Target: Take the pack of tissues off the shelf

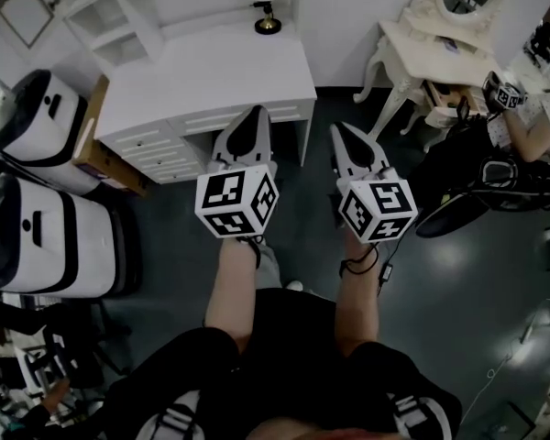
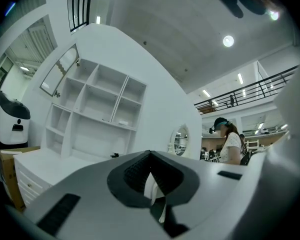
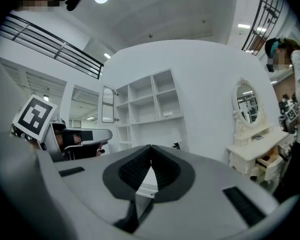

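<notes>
A white desk [image 1: 211,71] carries an open white shelf unit [image 2: 97,109] along its back. A small pale flat pack [image 2: 122,123], apparently the tissues, lies in a lower right compartment; it also shows as the same pack [image 3: 168,114] from the right gripper view. My left gripper [image 1: 253,113] hovers over the desk's front edge with its tips together and nothing between them. My right gripper [image 1: 339,128] sits just right of the desk over the floor, also shut and empty. Both are well short of the shelf.
A small black ornament [image 1: 268,21] stands at the desk's back. A cream vanity table [image 1: 412,44] with an oval mirror is to the right, and a seated person [image 1: 532,108] beyond it. Two white-and-black machines [image 1: 46,126] and a cardboard box [image 1: 96,145] stand at the left.
</notes>
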A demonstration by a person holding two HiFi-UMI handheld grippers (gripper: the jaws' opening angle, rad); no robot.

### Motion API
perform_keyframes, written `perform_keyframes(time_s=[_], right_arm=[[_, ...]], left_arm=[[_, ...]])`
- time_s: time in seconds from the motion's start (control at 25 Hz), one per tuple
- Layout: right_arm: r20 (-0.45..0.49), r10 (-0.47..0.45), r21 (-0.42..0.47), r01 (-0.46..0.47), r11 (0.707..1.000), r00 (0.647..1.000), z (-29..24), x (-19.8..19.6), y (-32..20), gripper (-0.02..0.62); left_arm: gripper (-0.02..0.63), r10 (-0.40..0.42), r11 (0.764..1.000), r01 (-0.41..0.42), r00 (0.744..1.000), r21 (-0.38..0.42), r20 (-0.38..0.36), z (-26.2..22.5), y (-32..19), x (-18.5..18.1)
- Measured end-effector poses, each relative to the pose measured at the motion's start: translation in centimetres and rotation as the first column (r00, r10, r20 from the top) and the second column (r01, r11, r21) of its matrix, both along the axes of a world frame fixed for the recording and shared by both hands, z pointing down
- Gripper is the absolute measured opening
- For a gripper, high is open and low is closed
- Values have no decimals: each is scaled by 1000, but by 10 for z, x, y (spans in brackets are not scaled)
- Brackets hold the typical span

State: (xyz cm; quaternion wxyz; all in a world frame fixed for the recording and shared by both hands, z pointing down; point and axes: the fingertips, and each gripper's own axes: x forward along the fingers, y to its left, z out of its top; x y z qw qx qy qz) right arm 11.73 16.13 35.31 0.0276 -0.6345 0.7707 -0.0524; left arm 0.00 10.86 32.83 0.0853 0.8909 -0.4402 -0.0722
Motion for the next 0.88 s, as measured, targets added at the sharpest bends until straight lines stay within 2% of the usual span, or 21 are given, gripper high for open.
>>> perform_keyframes(time_s=[0.36, 0.52, 0.72, 0.88], right_arm=[[-14, -82, -8, 82, 997, 997, 12, -35, -88, 18], [18, -103, -15, 103, 995, 995, 18, -45, -132, 18], [79, -77, -18, 79, 997, 994, 27, -53, -186, 18], [101, -28, -4, 28, 1000, 994, 22, -58, -222, 18]], left_arm=[[9, -70, 997, 71, 997, -31, 16, 18, -81, -32], [9, -102, 993, 104, 994, -48, 41, 25, -121, -47], [9, -131, 989, 137, 988, -63, 82, 32, -172, -69], [9, -131, 988, 137, 988, -69, 85, 32, -209, -85]])
